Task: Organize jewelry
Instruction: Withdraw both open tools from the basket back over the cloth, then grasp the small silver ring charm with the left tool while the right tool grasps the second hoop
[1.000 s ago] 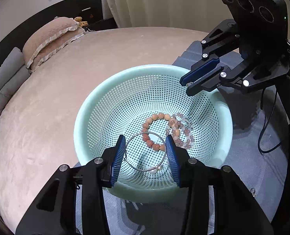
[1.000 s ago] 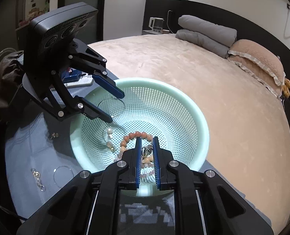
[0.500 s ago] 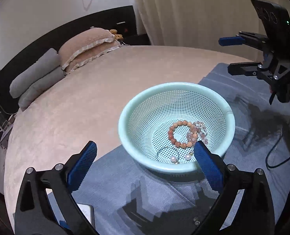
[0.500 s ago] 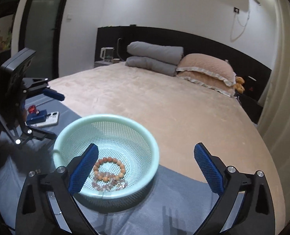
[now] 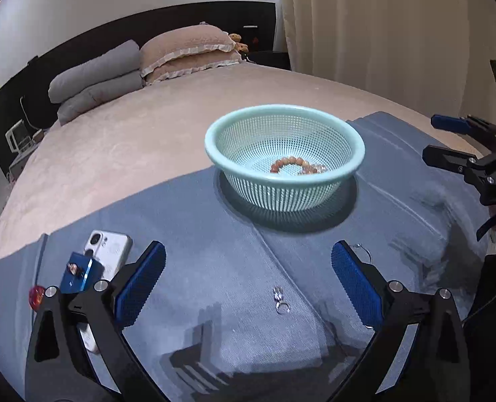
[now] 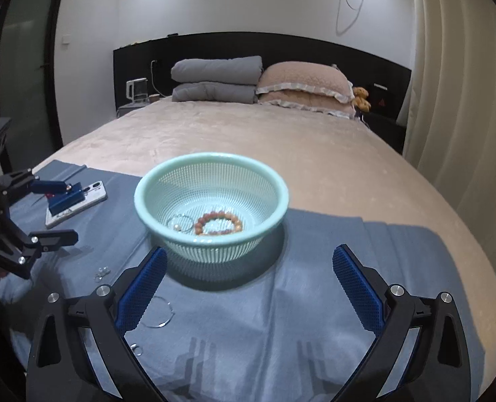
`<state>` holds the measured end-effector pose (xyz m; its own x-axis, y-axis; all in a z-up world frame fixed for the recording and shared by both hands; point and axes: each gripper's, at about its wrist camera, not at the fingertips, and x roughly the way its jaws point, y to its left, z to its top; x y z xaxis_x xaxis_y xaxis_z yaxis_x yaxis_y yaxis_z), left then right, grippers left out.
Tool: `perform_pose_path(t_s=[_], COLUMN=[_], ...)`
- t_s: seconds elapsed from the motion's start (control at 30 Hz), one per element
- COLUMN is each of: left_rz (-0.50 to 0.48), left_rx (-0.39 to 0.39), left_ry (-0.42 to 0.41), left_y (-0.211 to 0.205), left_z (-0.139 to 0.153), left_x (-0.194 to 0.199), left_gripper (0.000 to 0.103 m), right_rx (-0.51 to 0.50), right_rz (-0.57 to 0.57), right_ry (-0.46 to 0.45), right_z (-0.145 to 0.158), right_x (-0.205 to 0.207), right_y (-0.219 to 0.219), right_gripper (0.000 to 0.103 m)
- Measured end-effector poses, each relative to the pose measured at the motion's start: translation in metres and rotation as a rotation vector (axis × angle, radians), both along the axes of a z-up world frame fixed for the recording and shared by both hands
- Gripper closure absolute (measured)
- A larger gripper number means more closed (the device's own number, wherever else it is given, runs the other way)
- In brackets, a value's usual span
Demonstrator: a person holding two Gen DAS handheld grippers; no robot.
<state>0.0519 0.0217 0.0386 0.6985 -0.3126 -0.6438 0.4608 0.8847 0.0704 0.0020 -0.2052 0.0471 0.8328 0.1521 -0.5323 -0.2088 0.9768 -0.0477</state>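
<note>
Grippers, left point(image 5: 248, 283) and right point(image 6: 248, 286): both wide, empty. Basket point(image 6: 147, 187) ahead, bracelet point(image 6: 218, 223) inside. Pending: ring point(image 5: 282, 307) between left fingers, hoop point(image 6: 161, 315) beside right.

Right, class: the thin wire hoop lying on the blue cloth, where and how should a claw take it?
Pinch the wire hoop across one spot of its rim, coming down from above with the open right claw beside it. It lies flat on the blue cloth, so a sideways approach would likely find nothing to pinch.
</note>
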Motion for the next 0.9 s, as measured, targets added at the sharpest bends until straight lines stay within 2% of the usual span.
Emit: perform_pose_path(t_s=[0.13, 0.23, 0.43, 0.63, 0.73, 0.8, 0.83, 0.87, 0.9], left_rz=[0.029, 0.050, 0.079, 0.040, 0.026, 0.016, 0.016, 0.014, 0.013], left_rx=[0.011, -0.019, -0.014, 0.006, 0.014, -0.019, -0.028, -0.030, -0.033], left_ry=[0.011, 0.030, 0.020, 0.033, 0.078, 0.109, 0.109, 0.112, 0.116], left_y=[-0.002, 0.001, 0.005, -0.001, -0.003, 0.000, 0.001, 0.001, 0.002], left_z=[-0.022, -0.034, -0.048, -0.062, -0.072, -0.076, -0.075, -0.075, -0.076], left_x=[-0.011, -0.008, -0.007, -0.005, 0.000, 0.002, 0.002, 0.002, 0.002], left_gripper=[0.006, 0.006, 0.006, 0.009, 0.024, 0.037, 0.042, 0.052, 0.055], right_rx=[0.014, 0.054, 0.084, 0.072, 0.069, 0.056, 0.052, 0.054, 0.060], right_rz=[0.012, 0.013, 0.042, 0.071, 0.087, 0.081, 0.075, 0.072, 0.068], right_ry=[0.071, 0.087, 0.131, 0.160, 0.179, 0.181, 0.182, 0.186, 0.193], right_z=[-0.031, -0.041, -0.057, -0.072, -0.079, -0.082, -0.083, -0.084, -0.085], right_x=[-0.004, -0.006, 0.002, 0.006, 0.009, 0.010, 0.010, 0.011, 0.013], right_y=[0.011, 0.016, 0.029, 0.040, 0.043, 0.044, 0.043, 0.042, 0.040], right_gripper=[0.008, 0.008, 0.008, 0.009, 0.010, 0.010, 0.010, 0.010, 0.012])
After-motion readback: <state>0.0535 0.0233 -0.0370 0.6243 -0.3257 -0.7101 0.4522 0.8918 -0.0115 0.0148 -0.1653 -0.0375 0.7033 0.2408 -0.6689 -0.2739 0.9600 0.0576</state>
